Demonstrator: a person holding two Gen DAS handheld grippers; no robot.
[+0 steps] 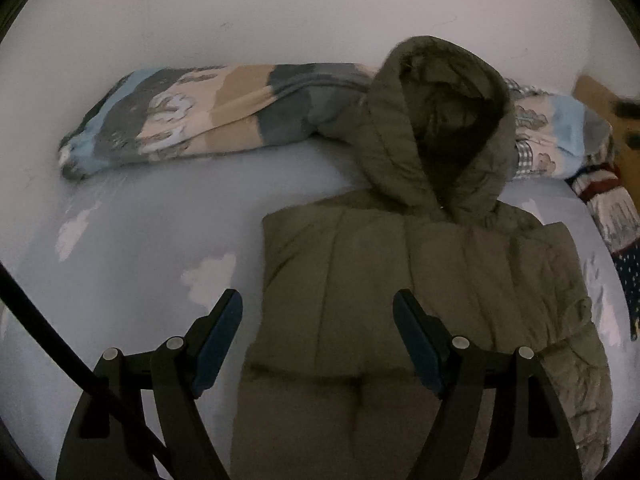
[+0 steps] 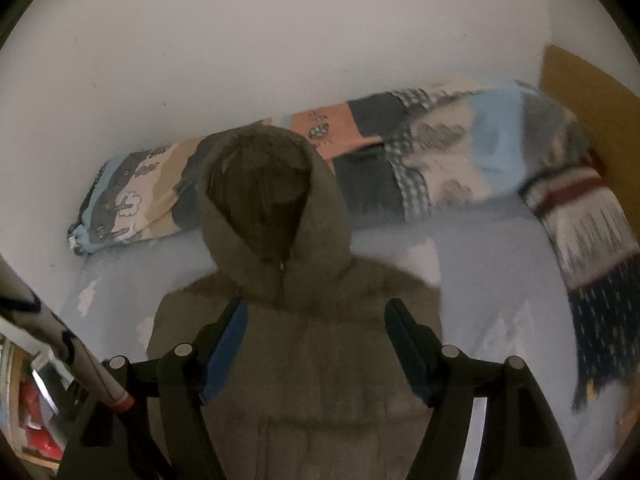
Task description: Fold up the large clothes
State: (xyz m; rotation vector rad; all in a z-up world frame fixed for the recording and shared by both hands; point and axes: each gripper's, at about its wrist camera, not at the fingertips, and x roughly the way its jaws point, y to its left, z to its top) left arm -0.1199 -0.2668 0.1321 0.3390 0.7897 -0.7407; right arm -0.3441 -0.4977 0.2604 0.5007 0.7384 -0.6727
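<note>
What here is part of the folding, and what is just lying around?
Part of the job:
olive hooded coat
left gripper
right gripper

Lying about:
patterned quilt
fringed blanket
blue bedsheet

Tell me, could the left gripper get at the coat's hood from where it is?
Probably yes: the left gripper hangs open and empty above the coat, and nothing lies between it and the hood.
</note>
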